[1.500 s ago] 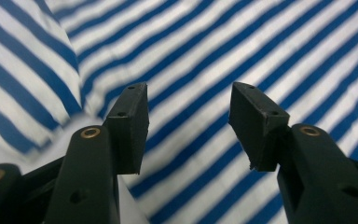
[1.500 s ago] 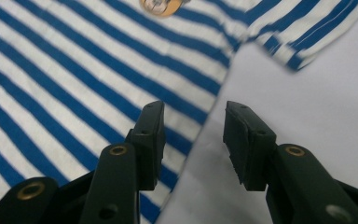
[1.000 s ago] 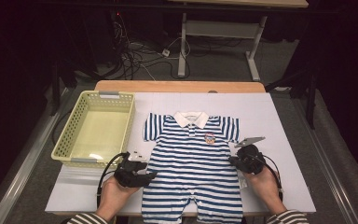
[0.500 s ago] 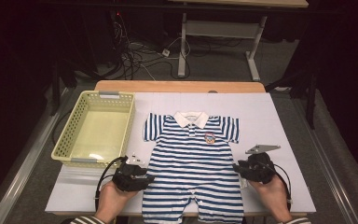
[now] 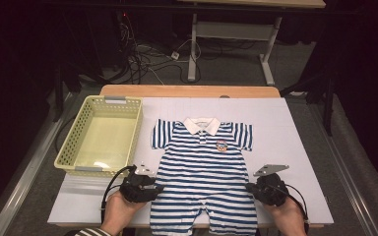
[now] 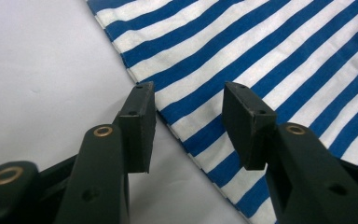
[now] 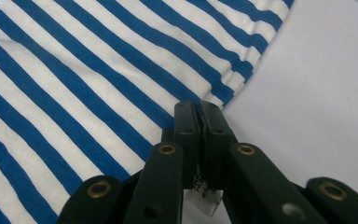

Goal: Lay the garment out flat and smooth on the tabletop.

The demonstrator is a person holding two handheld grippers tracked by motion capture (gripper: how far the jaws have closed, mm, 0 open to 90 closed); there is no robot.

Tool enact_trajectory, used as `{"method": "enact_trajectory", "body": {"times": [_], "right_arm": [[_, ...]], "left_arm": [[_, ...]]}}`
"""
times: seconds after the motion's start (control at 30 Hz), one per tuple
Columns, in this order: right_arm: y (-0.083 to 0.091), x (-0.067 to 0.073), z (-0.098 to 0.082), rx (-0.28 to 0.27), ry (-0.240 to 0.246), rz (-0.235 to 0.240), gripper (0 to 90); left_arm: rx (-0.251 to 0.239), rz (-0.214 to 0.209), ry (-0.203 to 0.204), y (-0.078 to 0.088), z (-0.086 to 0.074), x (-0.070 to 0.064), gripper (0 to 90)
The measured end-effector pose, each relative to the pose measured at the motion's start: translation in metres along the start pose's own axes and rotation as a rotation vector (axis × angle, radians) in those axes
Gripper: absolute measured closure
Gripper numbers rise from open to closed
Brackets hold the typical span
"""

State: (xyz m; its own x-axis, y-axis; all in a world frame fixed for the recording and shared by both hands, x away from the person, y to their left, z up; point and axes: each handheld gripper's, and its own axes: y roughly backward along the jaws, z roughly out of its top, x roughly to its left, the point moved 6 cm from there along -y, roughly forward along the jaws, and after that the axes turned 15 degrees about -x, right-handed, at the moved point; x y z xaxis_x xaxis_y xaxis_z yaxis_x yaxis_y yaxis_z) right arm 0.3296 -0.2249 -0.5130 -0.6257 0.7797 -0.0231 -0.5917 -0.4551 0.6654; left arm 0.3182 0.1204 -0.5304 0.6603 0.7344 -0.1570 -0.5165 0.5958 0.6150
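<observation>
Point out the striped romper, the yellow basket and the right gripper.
striped romper (image 5: 204,172): high view, middle of its front.
yellow basket (image 5: 135,133): high view, its right wall.
right gripper (image 7: 199,114): right gripper view, between its closed jaw tips at the romper's edge.

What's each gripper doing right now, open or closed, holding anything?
Left gripper: open, astride the striped romper edge.
Right gripper: shut on the romper's edge.
</observation>
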Motion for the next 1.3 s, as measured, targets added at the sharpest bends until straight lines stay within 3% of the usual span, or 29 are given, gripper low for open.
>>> {"method": "enact_trajectory", "body": {"times": [0.13, 0.17, 0.33, 0.83, 1.3], "right_arm": [[0.004, -0.006, -0.002, 0.000, -0.027, -0.005, 88.2], [0.004, -0.006, -0.002, 0.001, -0.024, -0.009, 88.2], [0.004, -0.006, -0.002, 0.002, -0.010, -0.010, 88.1], [0.008, -0.002, -0.006, 0.004, -0.005, 0.002, 88.0], [0.010, -0.002, -0.007, -0.013, -0.005, -0.004, 85.7]], "left_arm": [[0.008, -0.015, -0.001, 0.000, 0.000, -0.002, 64.4], [0.021, -0.013, -0.020, 0.001, -0.001, -0.002, 68.8], [0.032, -0.043, -0.020, 0.000, -0.001, -0.004, 83.5], [0.056, -0.054, -0.017, 0.008, -0.005, -0.007, 85.2], [0.024, -0.053, -0.016, 0.012, -0.002, -0.003, 84.8]]}}
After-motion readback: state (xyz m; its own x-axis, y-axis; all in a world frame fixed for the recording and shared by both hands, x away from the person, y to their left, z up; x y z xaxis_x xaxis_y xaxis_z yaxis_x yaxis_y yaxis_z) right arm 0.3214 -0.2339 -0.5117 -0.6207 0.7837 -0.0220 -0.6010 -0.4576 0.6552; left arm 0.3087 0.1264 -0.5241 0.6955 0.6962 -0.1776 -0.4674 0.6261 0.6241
